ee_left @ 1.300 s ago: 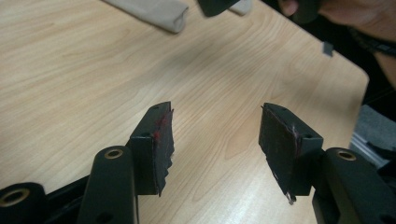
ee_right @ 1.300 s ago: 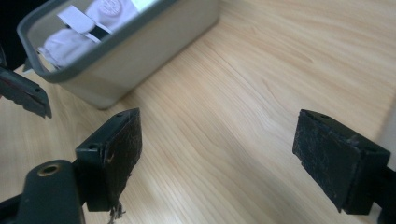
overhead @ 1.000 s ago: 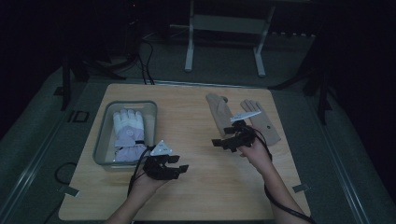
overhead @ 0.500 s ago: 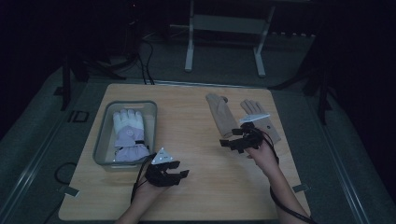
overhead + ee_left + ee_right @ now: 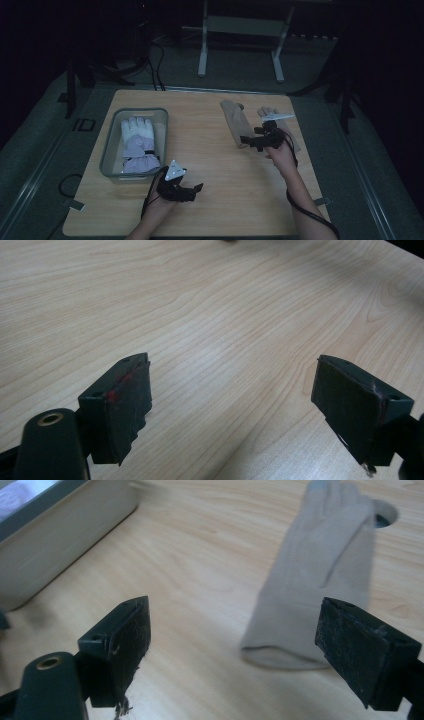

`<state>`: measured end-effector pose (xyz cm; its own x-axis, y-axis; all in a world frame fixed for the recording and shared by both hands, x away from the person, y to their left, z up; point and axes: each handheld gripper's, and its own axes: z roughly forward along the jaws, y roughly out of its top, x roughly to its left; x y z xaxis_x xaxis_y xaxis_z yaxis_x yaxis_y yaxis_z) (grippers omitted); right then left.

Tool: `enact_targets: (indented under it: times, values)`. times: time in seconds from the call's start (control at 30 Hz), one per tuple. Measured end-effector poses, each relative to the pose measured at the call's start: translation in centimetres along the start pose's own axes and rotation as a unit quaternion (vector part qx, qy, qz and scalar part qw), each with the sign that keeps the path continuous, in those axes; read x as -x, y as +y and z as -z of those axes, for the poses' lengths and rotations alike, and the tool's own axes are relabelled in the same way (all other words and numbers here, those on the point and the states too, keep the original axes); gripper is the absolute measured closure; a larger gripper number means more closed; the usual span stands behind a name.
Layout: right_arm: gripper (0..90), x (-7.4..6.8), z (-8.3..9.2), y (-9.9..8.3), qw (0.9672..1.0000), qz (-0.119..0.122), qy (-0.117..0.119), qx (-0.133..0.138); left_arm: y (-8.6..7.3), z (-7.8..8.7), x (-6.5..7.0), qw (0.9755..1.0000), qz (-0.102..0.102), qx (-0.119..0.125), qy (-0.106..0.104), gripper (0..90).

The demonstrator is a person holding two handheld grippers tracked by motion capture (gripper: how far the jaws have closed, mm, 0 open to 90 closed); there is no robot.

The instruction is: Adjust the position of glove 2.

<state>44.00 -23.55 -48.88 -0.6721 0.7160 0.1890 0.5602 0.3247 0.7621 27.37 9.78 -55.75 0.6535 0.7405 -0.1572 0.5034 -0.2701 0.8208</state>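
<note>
A beige glove (image 5: 234, 122) lies flat on the wooden table (image 5: 215, 165) at the right, fingers toward the far edge. My right gripper (image 5: 246, 143) hovers open by its cuff. In the right gripper view the glove (image 5: 315, 580) lies ahead, its cuff between and just beyond my right gripper (image 5: 235, 650) jaws, untouched. A second beige glove (image 5: 264, 110) lies partly behind that hand. A white and lilac glove (image 5: 137, 142) rests in the grey bin (image 5: 112, 140). My left gripper (image 5: 195, 189) is low over bare wood; its jaws (image 5: 230, 410) have just been opening, with nothing between them.
The grey bin's wall (image 5: 60, 525) stands at the left in the right gripper view. Cables trail from both grippers over the table's near edge. A white metal stand (image 5: 240, 45) is on the floor beyond the table.
The left gripper has sunk toward the table's near side and its jaws stand wider. The right gripper has shifted a little to the right, by the beige glove's cuff.
</note>
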Motion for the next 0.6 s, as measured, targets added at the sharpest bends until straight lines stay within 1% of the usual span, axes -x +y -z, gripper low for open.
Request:
enact_targets:
  times: [0.03, 0.1, 0.13, 0.17, 0.2, 0.23, 0.27, 0.3, 0.33, 0.37, 0.4, 0.43, 0.47, 0.5, 0.53, 0.57, 0.6]
  values:
    - [14.6, 0.0, 0.0, 0.0, 1.0000, 0.000, 0.000, 0.000, -0.1, -0.1, 0.0, 1.0000, -0.001, 0.000, 0.000, 15.8]
    - [14.6, 0.5, -0.4, 0.2, 0.9999, -0.001, -0.012, 0.006, -0.3, -0.2, 0.1, 1.0000, -0.009, -0.001, 0.003, 13.9]
    - [14.6, 0.8, -0.6, 0.4, 0.9999, -0.001, -0.015, 0.007, -0.4, -0.2, 0.2, 0.9999, -0.011, 0.002, 0.003, 13.1]
    - [14.6, 1.4, -1.2, 0.7, 0.9994, -0.002, -0.032, 0.010, -0.4, -0.3, 0.3, 0.9999, -0.012, 0.004, 0.002, 5.2]
    - [14.6, 1.4, -1.2, 0.7, 0.9994, -0.002, -0.032, 0.010, -0.4, -0.3, 0.3, 0.9999, -0.012, 0.004, 0.002, 5.2]
    - [14.4, 1.5, -1.5, 0.8, 0.9993, -0.001, -0.037, 0.009, -0.4, -0.3, 0.4, 0.9999, -0.012, 0.004, 0.001, 2.2]
    - [13.2, 1.7, -1.8, 0.9, 0.9991, 0.005, -0.042, 0.006, -0.4, -0.2, 0.5, 0.9999, -0.013, 0.008, 0.005, 2.3]
    - [13.0, 1.9, -2.2, 1.0, 0.9985, 0.013, -0.053, 0.001, -0.5, -0.2, 0.6, 0.9997, -0.015, 0.013, 0.012, 2.3]
    - [12.2, 1.9, -2.6, 1.1, 0.9974, 0.017, -0.070, 0.002, -0.5, -0.1, 0.6, 0.9995, -0.019, 0.018, 0.015, 2.3]
    - [10.5, 2.0, -2.9, 1.2, 0.9969, 0.019, -0.076, 0.004, -0.6, 0.0, 0.7, 0.9991, -0.025, 0.027, 0.022, 2.3]
    - [10.5, 2.3, -3.7, 1.4, 0.9958, 0.022, -0.089, 0.005, -0.7, 0.1, 0.8, 0.9987, -0.029, 0.031, 0.030, 2.2]
    - [10.5, 2.3, -3.7, 1.4, 0.9958, 0.022, -0.089, 0.005, -0.7, 0.2, 1.0, 0.9981, -0.033, 0.037, 0.037, 2.2]
    - [10.4, 2.4, -4.1, 1.6, 0.9952, 0.020, -0.096, 0.006, -0.8, 0.3, 1.1, 0.9978, -0.031, 0.042, 0.042, 2.2]
    - [10.5, 2.7, -4.5, 1.7, 0.9958, 0.016, -0.090, 0.000, -0.8, 0.4, 1.2, 0.9978, -0.026, 0.044, 0.043, 2.2]
    - [12.0, 3.1, -5.3, 1.9, 0.9947, 0.010, -0.102, -0.007, -0.8, 0.5, 1.2, 0.9980, -0.025, 0.042, 0.040, 2.2]
    - [12.0, 3.1, -5.3, 1.9, 0.9947, 0.010, -0.102, -0.007, -0.8, 0.5, 1.2, 0.9981, -0.025, 0.041, 0.039, 2.2]
    - [18.5, 3.4, -5.7, 2.1, 0.9952, 0.004, -0.097, -0.013, -0.8, 0.4, 1.2, 0.9980, -0.026, 0.041, 0.042, 2.2]
